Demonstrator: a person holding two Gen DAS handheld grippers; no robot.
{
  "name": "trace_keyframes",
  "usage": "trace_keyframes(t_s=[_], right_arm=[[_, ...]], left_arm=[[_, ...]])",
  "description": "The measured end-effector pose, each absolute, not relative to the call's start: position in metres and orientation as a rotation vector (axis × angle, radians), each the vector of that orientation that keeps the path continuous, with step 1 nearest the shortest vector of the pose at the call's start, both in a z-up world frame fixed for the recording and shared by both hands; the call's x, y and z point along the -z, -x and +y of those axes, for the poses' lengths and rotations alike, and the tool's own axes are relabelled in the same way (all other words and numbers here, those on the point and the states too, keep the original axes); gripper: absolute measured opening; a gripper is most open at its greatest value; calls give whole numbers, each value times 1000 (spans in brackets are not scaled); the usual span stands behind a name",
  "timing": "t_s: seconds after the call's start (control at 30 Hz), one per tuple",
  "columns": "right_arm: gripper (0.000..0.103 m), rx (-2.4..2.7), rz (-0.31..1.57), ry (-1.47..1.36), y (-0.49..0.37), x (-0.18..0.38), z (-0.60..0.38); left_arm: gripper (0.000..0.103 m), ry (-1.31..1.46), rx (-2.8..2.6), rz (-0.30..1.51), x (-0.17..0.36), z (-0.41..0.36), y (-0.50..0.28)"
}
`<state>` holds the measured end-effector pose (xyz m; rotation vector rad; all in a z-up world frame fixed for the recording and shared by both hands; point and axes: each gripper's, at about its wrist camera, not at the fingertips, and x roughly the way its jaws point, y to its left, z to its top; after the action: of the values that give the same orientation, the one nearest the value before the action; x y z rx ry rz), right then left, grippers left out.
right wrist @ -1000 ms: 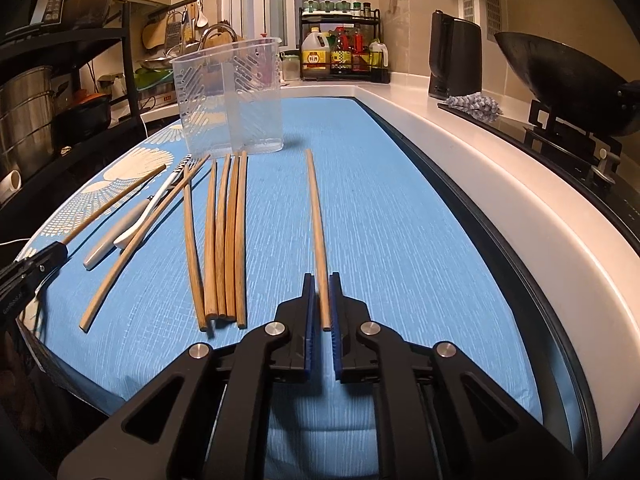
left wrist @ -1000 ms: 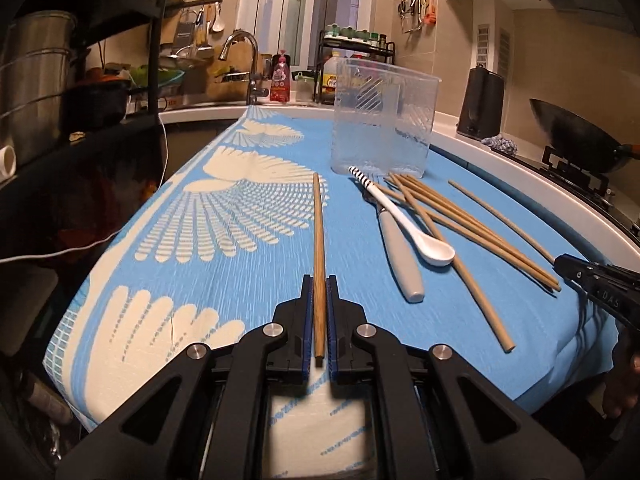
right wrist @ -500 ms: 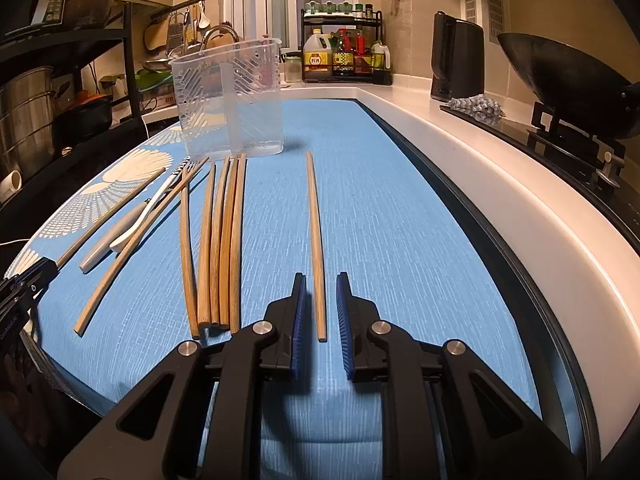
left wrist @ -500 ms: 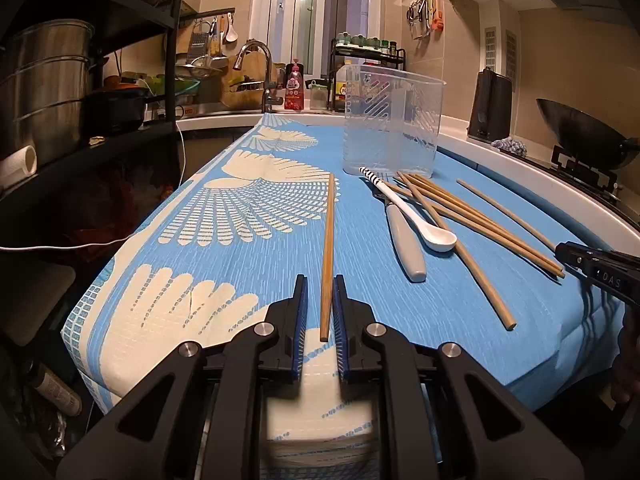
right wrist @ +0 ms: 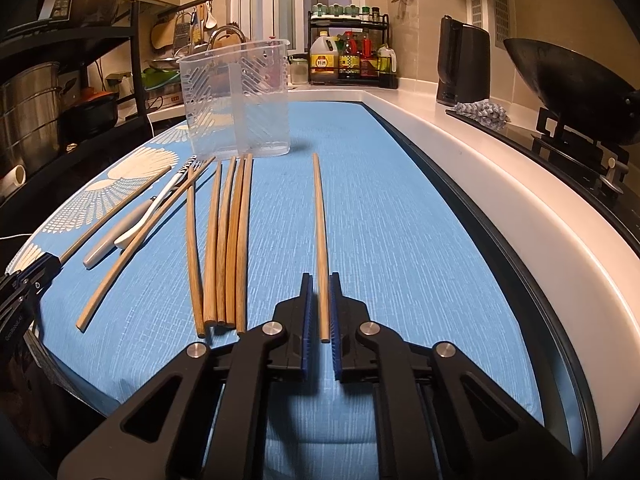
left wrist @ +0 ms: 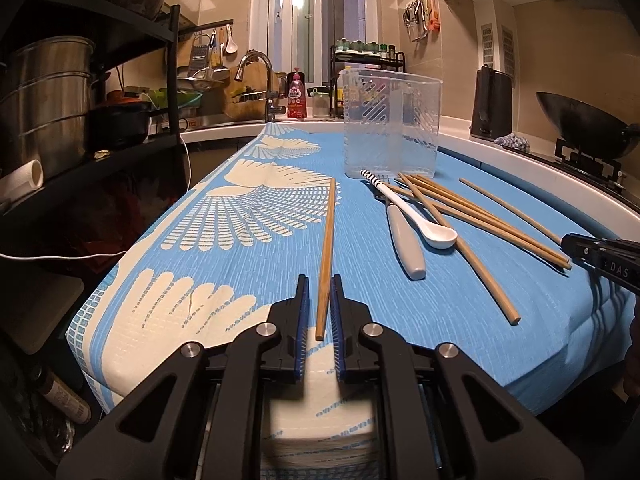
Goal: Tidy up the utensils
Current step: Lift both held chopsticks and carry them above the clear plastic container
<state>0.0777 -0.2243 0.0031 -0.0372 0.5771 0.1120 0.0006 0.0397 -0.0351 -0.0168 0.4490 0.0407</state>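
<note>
Noting near things first: left gripper (left wrist: pixel 320 278), bottom centre of its own view, jaws narrow and just now closing, with the near end of the left-hand chopstick (left wrist: pixel 327 240) between them; right gripper (right wrist: pixel 319 276) likewise narrow, jaws just now closing, the near end of the right-hand chopstick (right wrist: pixel 319 208) between them. I take each as a pinch on its stick, though thin slivers of blue cloth (left wrist: pixel 248 264) show beside the wood, so the firmness is hard to judge. Both sticks lie flat on the cloth, long axis running straight away from the jaws up the frame, far tips aimed towards the clear holder (left wrist: pixel 392 120). Mid-frame, between the two grippers: a bundle of chopsticks (right wrist: pixel 226 240) lying side by side, one more crossing under a white spoon (left wrist: pixel 440 236), and a grey-handled utensil (left wrist: pixel 408 248). Holder stands upright at the far end of the cloth, upper centre, apparently empty, a divider inside; right-hand stick points just to the right of it, left-hand stick to the left of it, neither arm plainly nearer. Hard to make out: the grey utensil's head, buried under spoon and sticks; the holder's far compartment through the ribbed plastic; the hands themselves, out of frame.
</note>
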Motion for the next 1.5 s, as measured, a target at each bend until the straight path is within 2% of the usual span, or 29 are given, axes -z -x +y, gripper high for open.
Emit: trace_keyframes(t_s=[0.2, 0.63, 1.07, 1.5], right_arm=[[5, -116, 553, 34, -70, -18, -223], [5, -118, 436, 13, -45, -80, -232], [5, -136, 348, -30, -60, -162, -237], [5, -216, 405, -16, -118, -225, -210]], left_arm=[[6, -7, -27, 429, 29, 35, 6], [5, 45, -23, 322, -19, 47, 24], [5, 43, 12, 252, -104, 66, -4], [5, 110, 88, 419, -174, 85, -87]])
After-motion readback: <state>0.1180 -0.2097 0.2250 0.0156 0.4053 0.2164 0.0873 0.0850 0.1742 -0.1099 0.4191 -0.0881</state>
